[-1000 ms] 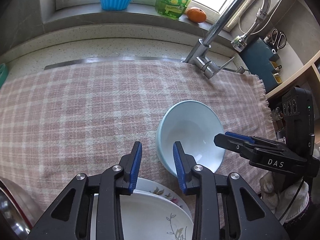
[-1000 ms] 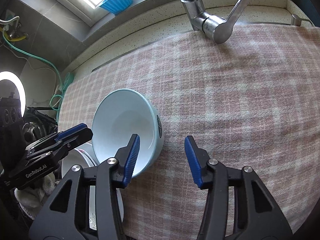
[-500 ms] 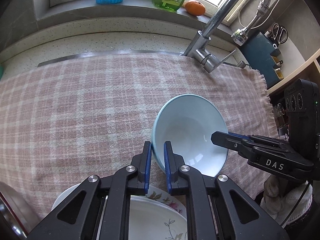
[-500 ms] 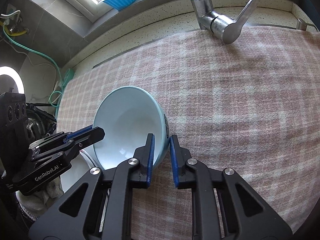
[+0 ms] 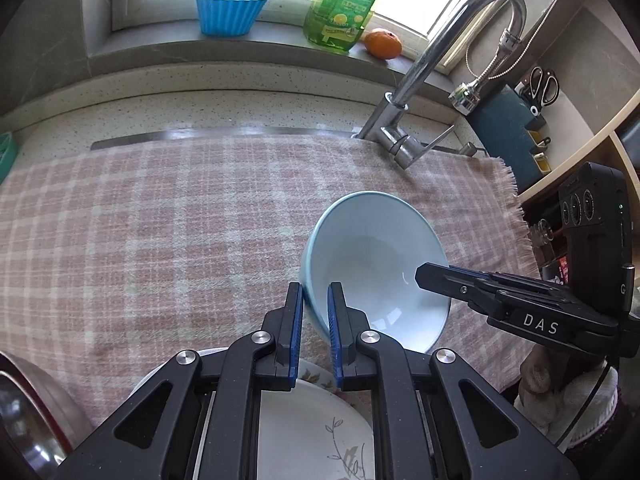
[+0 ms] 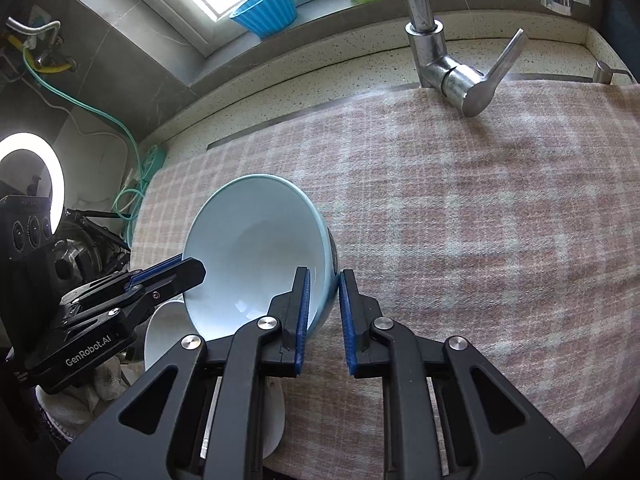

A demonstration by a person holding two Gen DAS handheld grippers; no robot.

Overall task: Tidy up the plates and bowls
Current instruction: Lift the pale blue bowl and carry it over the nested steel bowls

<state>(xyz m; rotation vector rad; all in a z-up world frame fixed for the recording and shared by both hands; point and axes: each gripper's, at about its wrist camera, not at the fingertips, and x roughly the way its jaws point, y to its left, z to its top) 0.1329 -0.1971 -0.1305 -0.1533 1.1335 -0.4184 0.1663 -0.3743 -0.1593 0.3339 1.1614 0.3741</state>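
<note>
Both claws just clamped shut on the light blue bowl (image 5: 372,264): left claw (image 5: 314,316) at its 8 o'clock rim, right claw (image 6: 323,308) opposite. It's tilted above the checked cloth (image 5: 160,220), probably heading onto the plates (image 5: 304,420).

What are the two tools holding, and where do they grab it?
Both hold the light blue bowl by its rim: the left tool on one side, the right tool on the opposite side.
</note>
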